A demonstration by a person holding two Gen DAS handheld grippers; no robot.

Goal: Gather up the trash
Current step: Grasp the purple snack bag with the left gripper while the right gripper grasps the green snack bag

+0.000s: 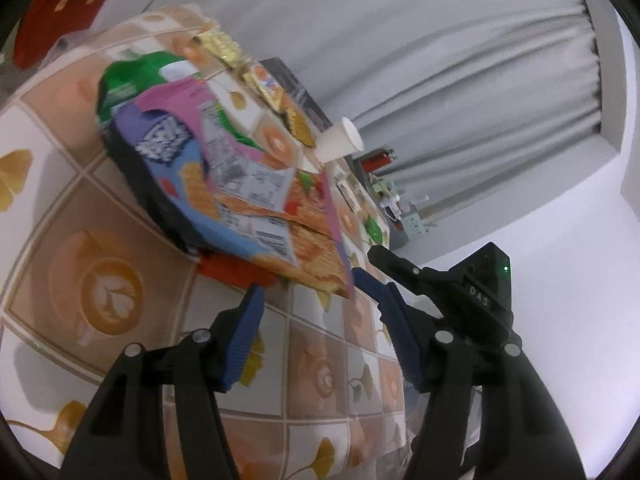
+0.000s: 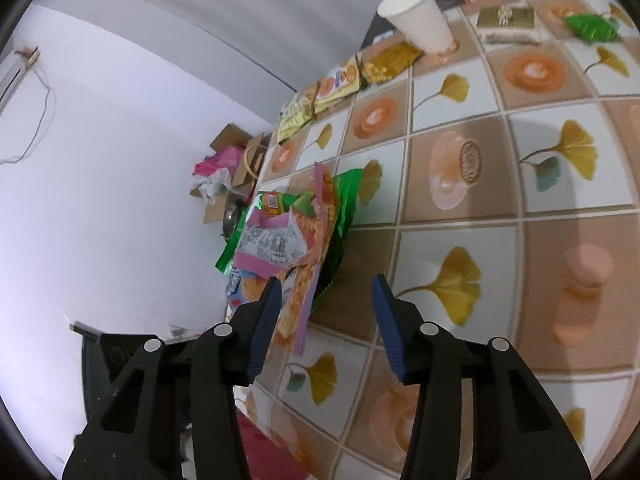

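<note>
Left tool hangs with its blue pads spread wide and nothing between them, poised just short of the pile of snack wrappers on the table. Right tool is gaping wide too, empty, and it faces the same pile from the other side, its left pad just beside the near edge of the wrappers. That heap sits by the table's edge: a purple-and-orange noodle packet on top, green foil beneath, something red peeking from under it. Further back, a white paper cup stands upright on the patterned cloth, with gold and yellow wrappers strung along the far edge beside it. One small green wrapper lies apart, beyond the cup.
</note>
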